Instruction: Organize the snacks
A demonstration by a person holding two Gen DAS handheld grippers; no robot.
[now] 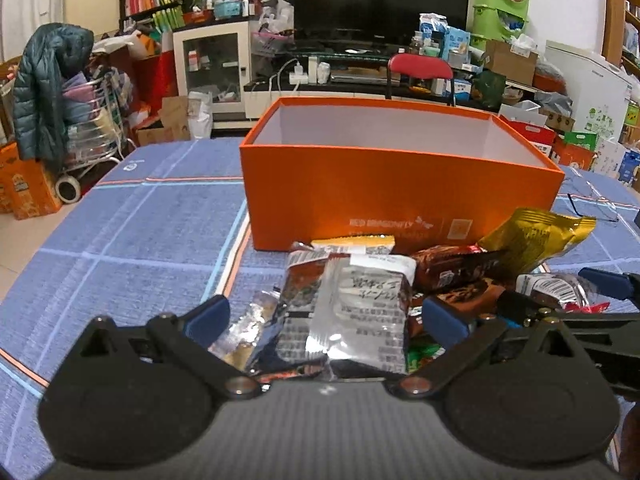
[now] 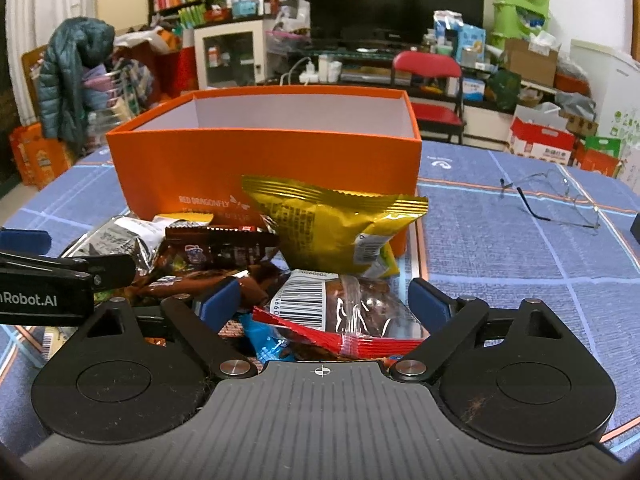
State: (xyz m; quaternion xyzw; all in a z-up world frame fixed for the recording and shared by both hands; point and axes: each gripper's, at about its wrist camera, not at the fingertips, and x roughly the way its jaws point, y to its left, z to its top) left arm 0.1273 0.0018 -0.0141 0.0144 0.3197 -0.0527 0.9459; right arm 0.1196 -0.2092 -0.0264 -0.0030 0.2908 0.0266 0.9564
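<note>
We see one orange box (image 1: 400,192), a heap of snack packets (image 1: 360,304) before it, one pair of glasses (image 2: 560,200) beside it. Our left gripper (image 1: 326,320) and right gripper (image 2: 326,300) are spread, straddling packets without pinching.

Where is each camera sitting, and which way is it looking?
Left wrist: on the left hand-held gripper, facing the pile of snack packets and open orange cardboard box; its blue-padded fingers show.
Right wrist: on the right hand-held gripper, facing the gold foil snack bag before the same box; the left gripper's arm pokes in at the left edge.
Both share: box, snacks, blue checked tablecloth.
</note>
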